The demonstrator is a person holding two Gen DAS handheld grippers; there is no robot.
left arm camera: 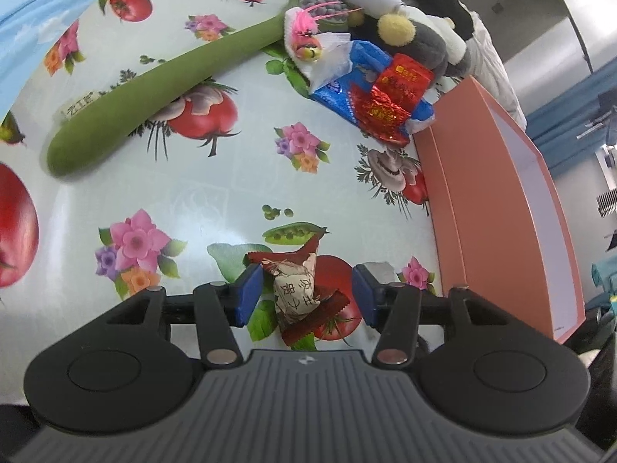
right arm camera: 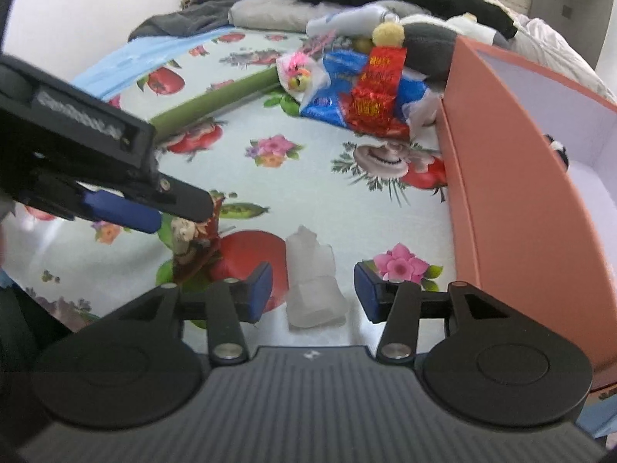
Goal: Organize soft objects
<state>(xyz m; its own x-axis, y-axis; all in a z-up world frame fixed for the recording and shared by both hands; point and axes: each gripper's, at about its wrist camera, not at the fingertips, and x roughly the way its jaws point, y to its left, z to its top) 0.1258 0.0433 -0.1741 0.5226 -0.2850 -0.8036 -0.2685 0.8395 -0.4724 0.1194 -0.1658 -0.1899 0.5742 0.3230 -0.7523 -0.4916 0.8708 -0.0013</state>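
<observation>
Two grippers: left gripper [left arm camera: 304, 293] and right gripper [right arm camera: 312, 289], both pointing down at the patterned counter [left arm camera: 200, 193].
Left gripper state: jaws parted about halfway, pads clear of the wrapped candy [left arm camera: 297, 293] that lies between them on the counter; nothing gripped.
Right gripper state: jaws parted about halfway, astride one translucent white packet [right arm camera: 314, 289] lying on the counter; pads not touching it.
Candy count: one, brown-and-cream wrapper with red twisted ends.
Box count: one salmon-coloured box [left arm camera: 497, 208], open-topped, to the right of both grippers, white inside.
Pile ahead of the grippers: one long green plush stalk [left arm camera: 154, 92], one blue packet [left arm camera: 358, 88], one red foil packet [left arm camera: 389, 100] lying on the blue one, one grey-and-white plush toy [left arm camera: 428, 46] with a yellow pompom, one small pink-tufted toy [left arm camera: 304, 34].
Hidden or cut off: box interior mostly out of view; a small black-and-white item inside, seen from the right wrist, cannot be identified. Left gripper's body blocks part of the right wrist view.
Writing: Chinese characters on the candy wrapper and gold print on the red foil packet, not legible; white lettering on the left gripper's body blurred.
</observation>
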